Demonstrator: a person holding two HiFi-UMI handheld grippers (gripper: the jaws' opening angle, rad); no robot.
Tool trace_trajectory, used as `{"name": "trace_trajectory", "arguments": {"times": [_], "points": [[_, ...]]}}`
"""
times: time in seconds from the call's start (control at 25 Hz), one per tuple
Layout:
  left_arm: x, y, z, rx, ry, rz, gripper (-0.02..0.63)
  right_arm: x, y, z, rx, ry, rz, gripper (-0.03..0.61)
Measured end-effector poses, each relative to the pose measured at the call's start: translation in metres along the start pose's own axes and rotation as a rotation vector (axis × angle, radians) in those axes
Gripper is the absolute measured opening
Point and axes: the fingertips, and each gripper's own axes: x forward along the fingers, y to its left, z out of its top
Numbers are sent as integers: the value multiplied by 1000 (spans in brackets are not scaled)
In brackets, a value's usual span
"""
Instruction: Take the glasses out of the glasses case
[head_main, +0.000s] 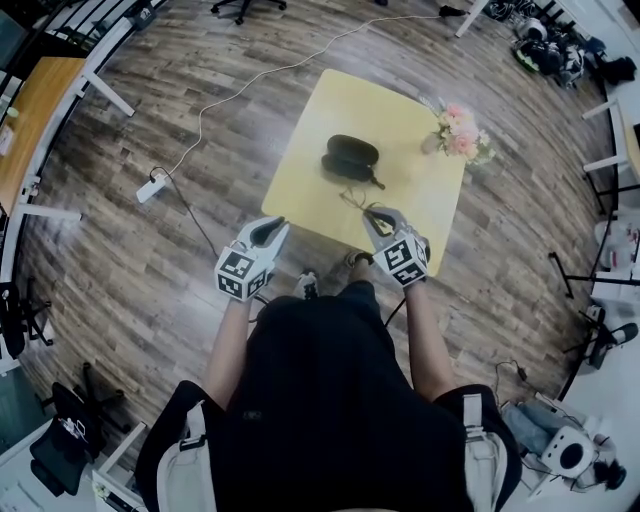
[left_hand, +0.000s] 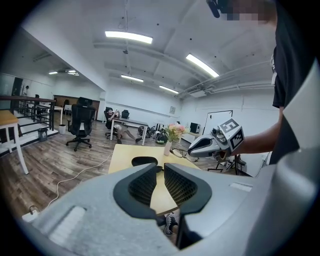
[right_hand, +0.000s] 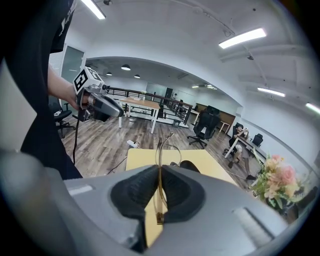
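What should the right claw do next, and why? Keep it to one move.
Probably lower the right claw and lay the glasses on the bare yellow table, clear of the open black glasses case. They are already out, pinched by one temple above the table's near edge.

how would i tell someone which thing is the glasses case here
Find the pale yellow table in the middle of the room. Near its centre lies the glasses case, a dark oval shell. It is the only black thing on the tabletop: the pink flowers stand at a corner, and the glasses are in the right gripper.
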Motion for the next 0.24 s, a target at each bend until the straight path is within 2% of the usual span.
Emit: {"name": "trace_trajectory", "arguments": {"times": [0.24], "points": [[5, 2, 1, -1, -3, -4, 58, 5, -2, 1, -8, 4, 13, 21]]}}
